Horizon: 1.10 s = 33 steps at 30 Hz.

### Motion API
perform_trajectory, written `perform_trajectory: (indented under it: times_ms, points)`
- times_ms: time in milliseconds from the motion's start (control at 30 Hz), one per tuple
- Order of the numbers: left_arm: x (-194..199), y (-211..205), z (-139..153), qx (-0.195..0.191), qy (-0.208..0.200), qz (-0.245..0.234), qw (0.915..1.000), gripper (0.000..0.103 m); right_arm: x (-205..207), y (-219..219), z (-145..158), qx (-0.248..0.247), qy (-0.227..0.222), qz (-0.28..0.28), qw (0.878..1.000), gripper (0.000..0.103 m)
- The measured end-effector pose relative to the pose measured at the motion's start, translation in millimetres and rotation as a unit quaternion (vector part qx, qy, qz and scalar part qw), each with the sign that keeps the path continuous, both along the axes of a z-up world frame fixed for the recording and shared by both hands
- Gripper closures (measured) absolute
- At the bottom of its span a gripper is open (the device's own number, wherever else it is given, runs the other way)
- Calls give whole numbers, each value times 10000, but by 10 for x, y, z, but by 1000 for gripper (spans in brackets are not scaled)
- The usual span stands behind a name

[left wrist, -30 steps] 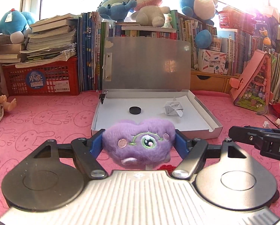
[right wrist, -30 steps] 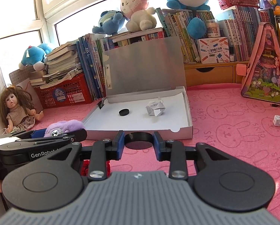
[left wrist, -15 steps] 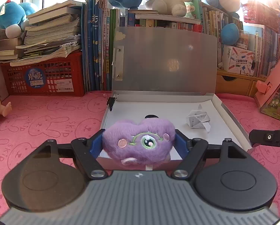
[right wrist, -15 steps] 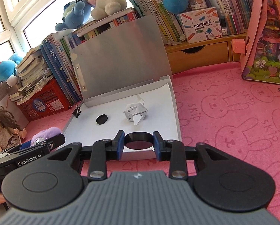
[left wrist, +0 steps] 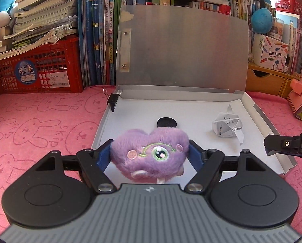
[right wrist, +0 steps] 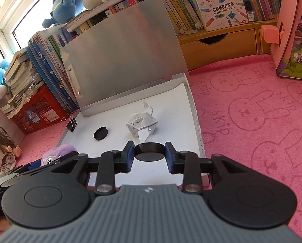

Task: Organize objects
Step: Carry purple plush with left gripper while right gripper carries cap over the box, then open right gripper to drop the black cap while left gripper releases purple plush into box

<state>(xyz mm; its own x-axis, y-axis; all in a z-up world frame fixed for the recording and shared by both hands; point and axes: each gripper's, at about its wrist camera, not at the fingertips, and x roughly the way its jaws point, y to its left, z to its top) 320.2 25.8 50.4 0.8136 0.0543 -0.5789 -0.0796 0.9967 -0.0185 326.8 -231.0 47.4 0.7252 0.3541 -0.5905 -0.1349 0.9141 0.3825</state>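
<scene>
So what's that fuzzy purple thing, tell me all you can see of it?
The purple plush toy is a small, soft, heart-like lump of fuzzy fabric with one embroidered green eye, pink cheek spots and a white tag underneath. The left gripper holds it off the surface, blue pads pressing both sides, over the near edge of the open box.

Disc [left wrist: 167,122] and folded paper [left wrist: 227,126] in open box [left wrist: 260,113]; disc left of paper.

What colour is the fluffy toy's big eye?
Green, with a dark middle and a pink spot, on the purple fluffy toy. The left wrist view shows it best.
</scene>
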Motion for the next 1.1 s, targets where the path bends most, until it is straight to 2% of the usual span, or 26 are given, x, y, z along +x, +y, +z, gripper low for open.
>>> perform_trajectory:
  times_ms: [400,800,867,933,1000,1100]
  points:
    - [219,-11,-134,25,331,-46,9994,24,121,107,-156,-248,27,9,9997,66]
    - [293,18,-198,-9,548,-7,9985,23,168,106,-194,-238,93,-33,9997,64]
    - [296,15,-199,-17,551,-8,9985,23,161,102,-190,-218,90,-48,9997,62]
    - [294,14,-199,-23,556,-9,9984,23,155,95,-188,-178,84,-58,9998,50]
    - [277,11,-189,-33,519,-21,9986,23,143,87,-181,-123,86,-56,9999,44]
    - [218,-19,-133,40,370,-45,9993,20,106,76,-140,-98,51,-56,9999,44]
